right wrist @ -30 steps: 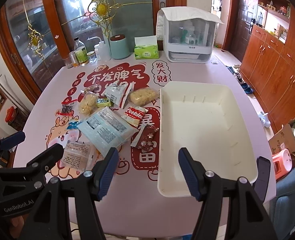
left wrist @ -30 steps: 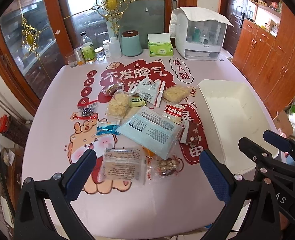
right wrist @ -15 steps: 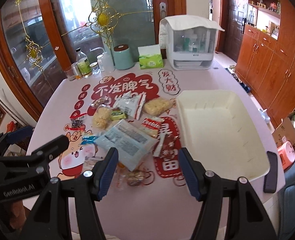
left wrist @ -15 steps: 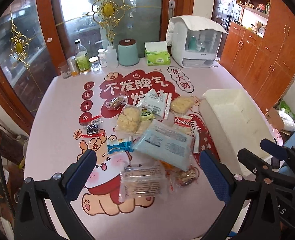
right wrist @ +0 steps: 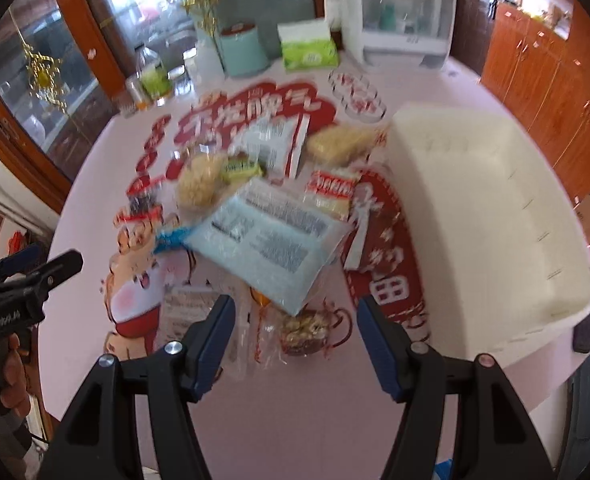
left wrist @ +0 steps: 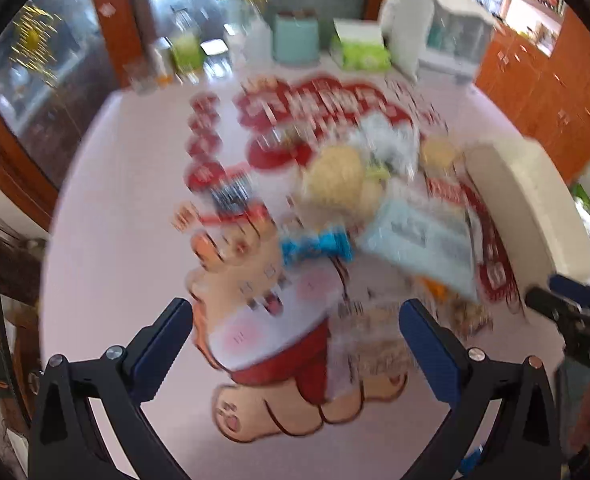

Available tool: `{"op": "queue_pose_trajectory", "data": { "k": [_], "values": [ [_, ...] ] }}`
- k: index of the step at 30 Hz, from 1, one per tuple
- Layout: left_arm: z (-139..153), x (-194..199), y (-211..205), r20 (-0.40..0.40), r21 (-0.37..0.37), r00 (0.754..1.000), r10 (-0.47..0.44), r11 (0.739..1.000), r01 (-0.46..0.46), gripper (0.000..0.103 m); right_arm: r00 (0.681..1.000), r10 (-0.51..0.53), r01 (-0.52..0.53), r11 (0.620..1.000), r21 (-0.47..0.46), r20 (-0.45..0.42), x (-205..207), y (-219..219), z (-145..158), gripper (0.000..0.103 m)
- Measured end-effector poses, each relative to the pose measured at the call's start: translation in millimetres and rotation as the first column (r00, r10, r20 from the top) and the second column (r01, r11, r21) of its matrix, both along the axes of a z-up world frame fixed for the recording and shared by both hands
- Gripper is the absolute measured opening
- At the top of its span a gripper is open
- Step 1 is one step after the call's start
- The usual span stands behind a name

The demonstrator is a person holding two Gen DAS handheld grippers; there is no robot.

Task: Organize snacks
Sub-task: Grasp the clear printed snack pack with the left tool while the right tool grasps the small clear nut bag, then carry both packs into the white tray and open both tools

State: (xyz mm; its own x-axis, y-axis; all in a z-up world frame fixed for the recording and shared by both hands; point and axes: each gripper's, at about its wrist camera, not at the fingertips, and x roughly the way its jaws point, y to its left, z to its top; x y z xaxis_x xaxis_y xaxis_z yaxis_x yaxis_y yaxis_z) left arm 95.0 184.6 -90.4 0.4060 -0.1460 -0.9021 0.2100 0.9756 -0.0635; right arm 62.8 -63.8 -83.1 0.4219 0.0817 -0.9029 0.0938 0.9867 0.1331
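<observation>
A pile of snack packets sat near the middle of a pink table (right wrist: 295,420) printed with red Chinese characters and a cartoon figure. Both views were smeared by motion blur, the left wrist view most heavily.

The largest item was a flat, pale blue packet (right wrist: 269,240) with a white label of dark print. In the right wrist view its long axis ran from about 10 o'clock to 4 o'clock, and its near corner pointed toward 6 o'clock. It overlapped several smaller packets. At its 10 o'clock lay a clear bag of pale yellow puffs (right wrist: 199,182), touching a small green wrapper (right wrist: 241,168). At 12 o'clock lay a white packet with a red edge (right wrist: 279,146). At 1 o'clock were a yellow snack bag (right wrist: 341,146) and a red-and-white cookie packet (right wrist: 331,192). A bright blue wrapper (right wrist: 171,238) poked out at 9 o'clock. Nearest the camera lay a clear packet with a printed label (right wrist: 187,312) and a clear bag of brown nutty pieces (right wrist: 305,330).

A cream plastic bin (right wrist: 491,216) stood at 3 o'clock of the pile, its long axis running away from the viewer.

The right gripper (right wrist: 295,346) hung over the nutty bag, jaws spread wide and holding nothing. The left gripper (left wrist: 297,354) hung over the cartoon print, jaws likewise spread and empty.

A teal canister (right wrist: 243,50), a green tissue box (right wrist: 309,48) and a white appliance (right wrist: 395,20) stood along the far edge.
</observation>
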Motion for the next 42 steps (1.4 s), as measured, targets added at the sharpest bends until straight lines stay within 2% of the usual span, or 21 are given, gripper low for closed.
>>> {"op": "queue_pose_trajectory", "data": {
  "k": [3, 7, 9, 10, 13, 17, 21, 22, 24, 27, 29, 31, 33, 36, 40, 42],
  "values": [
    [-31, -6, -14, -0.069, -0.032, 0.993, -0.094, 0.995, 0.092, 0.102, 0.999, -0.003, 0.005, 0.999, 0.042, -0.052, 3, -6, -29, 0.064],
    [-58, -12, -38, -0.070, -0.025, 0.962, -0.263, 0.965, 0.262, 0.102, 0.994, -0.008, 0.013, 0.999, 0.047, -0.106, 4, -9, -63, 0.064],
    [-67, -13, -52, -0.057, 0.028, 0.934, -0.353, 0.934, 0.355, 0.102, 0.993, -0.008, 0.013, 0.999, 0.039, -0.120, 4, -9, -75, 0.064],
    [-73, -13, -59, -0.055, 0.071, 0.913, -0.404, 0.910, 0.407, 0.102, 0.992, -0.008, 0.013, 0.999, 0.038, -0.129, 6, -10, -80, 0.064],
    [-83, -13, -72, -0.066, 0.135, 0.862, -0.503, 0.851, 0.507, 0.102, 0.989, -0.011, 0.019, 0.998, 0.055, -0.147, 10, -10, -93, 0.064],
    [-85, -11, -83, -0.080, 0.129, 0.794, -0.603, 0.783, 0.608, 0.102, 0.988, 0.013, 0.001, 0.996, 0.091, -0.154, 14, -5, -106, 0.064],
    [-89, -8, -100, -0.112, 0.108, 0.733, -0.671, 0.725, 0.680, 0.103, 0.989, 0.044, -0.042, 0.999, 0.015, -0.144, 10, 8, -109, 0.060],
    [-91, -8, -103, -0.124, 0.107, 0.720, -0.683, 0.712, 0.694, 0.103, 0.989, 0.055, -0.054, 0.999, 0.008, -0.139, 10, 10, -110, 0.059],
    [-100, -10, -113, -0.151, 0.129, 0.698, -0.700, 0.686, 0.716, 0.102, 0.988, 0.088, -0.087, 0.996, 0.013, -0.129, 7, 15, -110, 0.046],
    [-115, -16, -121, -0.188, 0.178, 0.675, -0.713, 0.651, 0.738, 0.102, 0.989, 0.083, -0.081, 0.996, 0.026, -0.120, 2, 12, -110, 0.044],
    [-125, -22, -126, -0.197, 0.239, 0.666, -0.720, 0.623, 0.745, 0.101, 0.990, 0.079, -0.075, 0.996, 0.038, -0.115, -1, 9, -110, 0.044],
    [-122, -23, -127, -0.187, 0.212, 0.667, -0.721, 0.634, 0.744, 0.088, 0.990, 0.078, -0.074, 0.996, 0.040, -0.116, -5, 6, -108, 0.043],
    [-119, -22, -128, -0.188, 0.199, 0.693, -0.696, 0.664, 0.720, 0.082, 0.990, 0.078, -0.072, 0.996, 0.050, -0.117, -9, 2, -108, 0.043],
    [-113, -19, -126, -0.195, 0.179, 0.745, -0.637, 0.724, 0.666, 0.072, 0.990, 0.079, -0.073, 0.996, 0.051, -0.115, -11, 4, -99, 0.043],
    [-92, -28, -115, -0.202, 0.129, 0.815, -0.544, 0.810, 0.573, 0.069, 0.990, 0.112, -0.108, 0.993, 0.049, -0.086, -18, 3, -76, 0.043],
    [-73, -35, -111, -0.177, 0.089, 0.837, -0.518, 0.838, 0.538, 0.069, 0.988, 0.143, -0.140, 0.989, 0.048, -0.058, -24, 1, -59, 0.043]
  ]
}}
